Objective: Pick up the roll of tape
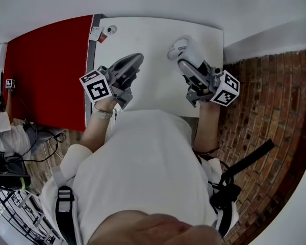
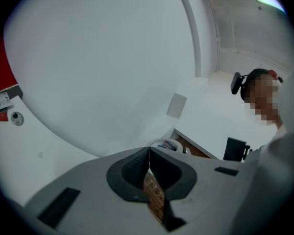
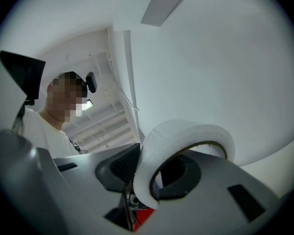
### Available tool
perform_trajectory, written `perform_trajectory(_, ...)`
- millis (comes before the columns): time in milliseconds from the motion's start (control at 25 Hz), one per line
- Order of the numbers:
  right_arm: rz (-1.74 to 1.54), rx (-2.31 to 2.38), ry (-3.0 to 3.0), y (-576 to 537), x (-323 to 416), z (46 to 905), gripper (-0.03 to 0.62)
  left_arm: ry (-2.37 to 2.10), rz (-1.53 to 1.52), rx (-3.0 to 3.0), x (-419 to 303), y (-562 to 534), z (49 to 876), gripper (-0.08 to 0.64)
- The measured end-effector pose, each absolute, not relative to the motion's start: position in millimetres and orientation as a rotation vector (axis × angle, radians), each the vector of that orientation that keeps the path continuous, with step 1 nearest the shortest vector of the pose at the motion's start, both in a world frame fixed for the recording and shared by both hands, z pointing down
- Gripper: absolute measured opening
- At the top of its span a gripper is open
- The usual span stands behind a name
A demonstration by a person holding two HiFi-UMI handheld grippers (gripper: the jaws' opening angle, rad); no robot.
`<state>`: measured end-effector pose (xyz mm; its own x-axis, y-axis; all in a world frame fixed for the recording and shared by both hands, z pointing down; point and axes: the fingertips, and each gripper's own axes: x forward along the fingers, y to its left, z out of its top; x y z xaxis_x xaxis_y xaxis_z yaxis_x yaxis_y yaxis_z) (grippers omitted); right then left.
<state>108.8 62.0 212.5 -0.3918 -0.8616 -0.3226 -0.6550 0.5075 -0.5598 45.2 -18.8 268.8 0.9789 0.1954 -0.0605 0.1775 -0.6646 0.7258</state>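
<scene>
A white roll of tape [image 3: 186,141] sits clamped between the jaws of my right gripper [image 3: 152,173], one pad outside the ring and one inside it; it is lifted off the white table [image 1: 153,40] and tilted upward. From the head view the roll of tape [image 1: 179,48] shows at the tip of the right gripper [image 1: 183,55] over the table's right part. My left gripper [image 1: 135,63] hovers over the table's left-middle, its jaws [image 2: 148,155] shut together with nothing between them. The roll of tape [image 2: 167,145] peeks just past the left gripper's tips.
A red panel [image 1: 46,70] borders the table on the left, with a small label and a round fitting [image 1: 110,29] at the table's far left corner. Brick floor [image 1: 265,106] lies to the right. Cables and gear [image 1: 10,167] crowd the floor at lower left.
</scene>
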Motion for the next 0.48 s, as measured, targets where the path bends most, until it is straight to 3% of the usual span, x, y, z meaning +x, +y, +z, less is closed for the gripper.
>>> perform_trajectory(480, -0.355, -0.996, 2.096, 89.5, 116.1, 191.5, 0.117, 0.242, 0.032, 2.305, 49.2, -22.8, 271.8, 0.009)
